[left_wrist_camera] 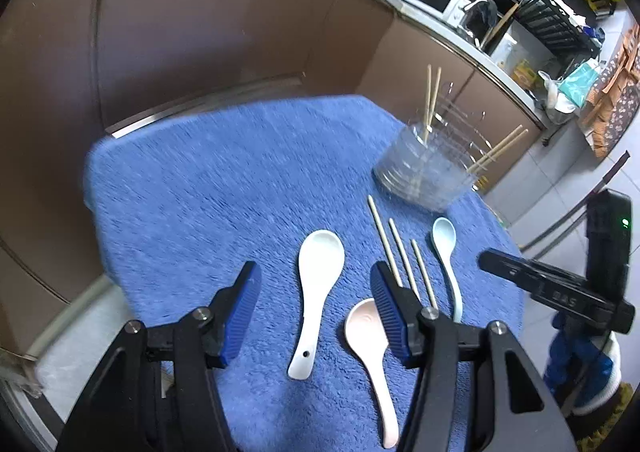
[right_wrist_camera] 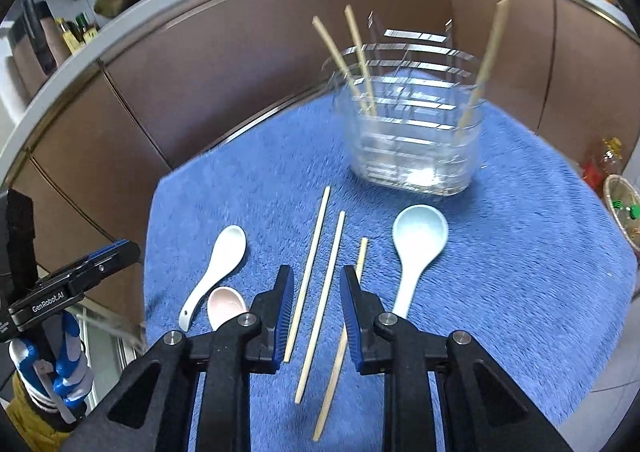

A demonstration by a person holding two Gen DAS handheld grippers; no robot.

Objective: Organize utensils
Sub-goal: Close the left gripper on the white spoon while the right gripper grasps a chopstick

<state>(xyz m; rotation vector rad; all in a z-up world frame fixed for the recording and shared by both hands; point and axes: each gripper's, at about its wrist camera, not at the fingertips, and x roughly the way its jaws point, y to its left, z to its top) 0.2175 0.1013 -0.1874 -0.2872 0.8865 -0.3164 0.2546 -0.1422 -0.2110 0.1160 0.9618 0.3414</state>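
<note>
hovering over the loose chopsticks (right_wrist_camera: pixel 320 288), right gripper (right_wrist_camera: pixel 316 292) has its jaws narrowed but clear of them, nothing held. left gripper (left_wrist_camera: pixel 316 292) gapes over the white spoon (left_wrist_camera: pixel 316 292). risk: the narrow gap catches one stick and scatters the others, or snags the blue towel (right_wrist_camera: pixel 520 272). clear holder (right_wrist_camera: pixel 416 132) sits behind. brown kitchen cabinets (right_wrist_camera: pixel 200 72) beyond.
</note>
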